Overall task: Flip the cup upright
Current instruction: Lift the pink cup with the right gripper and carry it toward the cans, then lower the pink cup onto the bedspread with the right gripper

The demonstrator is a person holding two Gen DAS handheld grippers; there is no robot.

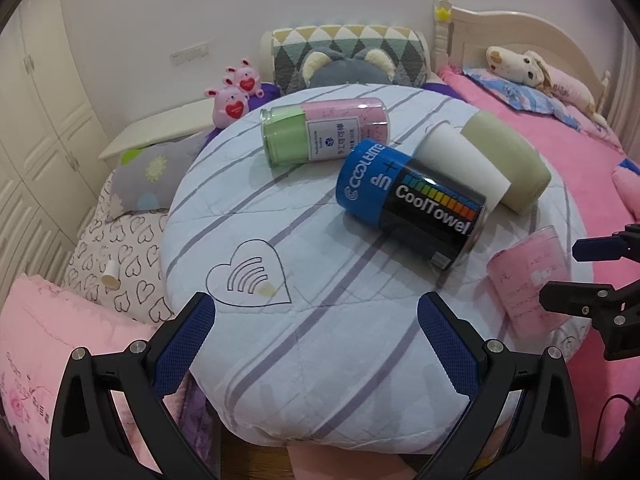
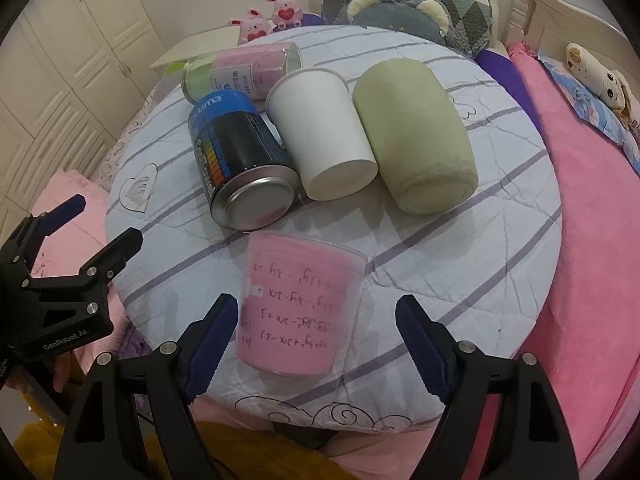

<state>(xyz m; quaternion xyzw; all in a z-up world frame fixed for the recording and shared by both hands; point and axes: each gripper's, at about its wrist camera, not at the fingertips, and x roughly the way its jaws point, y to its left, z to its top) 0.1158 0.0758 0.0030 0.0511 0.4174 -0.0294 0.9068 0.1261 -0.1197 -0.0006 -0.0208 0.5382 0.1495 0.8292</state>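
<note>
A white paper cup (image 2: 320,128) lies on its side on the round quilted cushion (image 2: 460,248), its bottom toward me, between a blue CoolTowel can (image 2: 240,160) and a green towel roll (image 2: 412,136). It also shows in the left wrist view (image 1: 460,160). A clear cup holding a pink towel (image 2: 300,304) stands upside down just ahead of my right gripper (image 2: 316,332), which is open and empty around its near end. My left gripper (image 1: 316,320) is open and empty over the cushion's near edge.
A clear jar with green and pink towels (image 1: 324,130) lies at the back of the cushion. Pink bedding (image 2: 580,220) lies to the right, pillows (image 1: 132,172) and a wardrobe (image 1: 32,120) to the left, and plush toys (image 1: 236,96) behind.
</note>
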